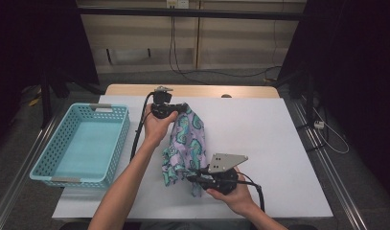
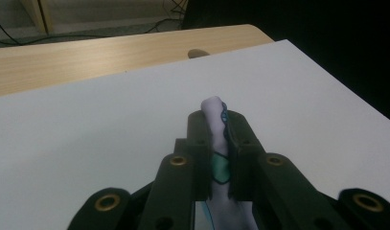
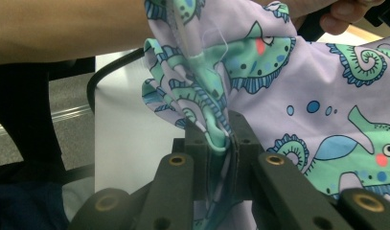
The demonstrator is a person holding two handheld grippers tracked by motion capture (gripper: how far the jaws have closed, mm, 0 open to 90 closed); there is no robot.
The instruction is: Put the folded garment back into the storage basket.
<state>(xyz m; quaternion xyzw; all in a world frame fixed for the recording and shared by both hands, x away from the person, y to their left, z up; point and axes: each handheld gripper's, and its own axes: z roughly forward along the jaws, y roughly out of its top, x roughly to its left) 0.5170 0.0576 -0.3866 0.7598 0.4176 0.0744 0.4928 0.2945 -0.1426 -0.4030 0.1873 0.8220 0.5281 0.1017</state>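
Holding a cloth (image 1: pixel 185 143) stretched between two grippers, we stand at the near edge of a white table (image 1: pixel 259 139), forearms reaching in from below. The cloth (pale lilac, printed with green seahorses) hangs in the air above the middle of the table, sagging in folds between the two grips; whether its lowest fold touches the table we cannot tell.

Our left gripper (image 1: pixel 179 109) holds the cloth's far end, over the table's far half and just right of the basket (image 1: pixel 58 163). In the left gripper view its two black jaws are pressed together on a thin bunched edge of cloth (image 2: pixel 216 139), which pokes out past the fingertips; beyond it lies bare table and a strip of wood at the far edge.

Our right gripper (image 1: pixel 195 179) holds the cloth's near end, close to the table's near edge, with its grey three-cornered plate (image 1: pixel 226 162) facing up and a black cable trailing off toward us. In the right gripper view its jaws pinch a gathered seam of cloth (image 3: pixel 307 96) tightly, with no gap between the pads; the fabric rises and spreads up and to the right, and our left forearm (image 3: pixel 63 28) crosses the top of that view.

The basket, turquoise with perforated walls, sits at the table's left edge, well apart from the cloth.
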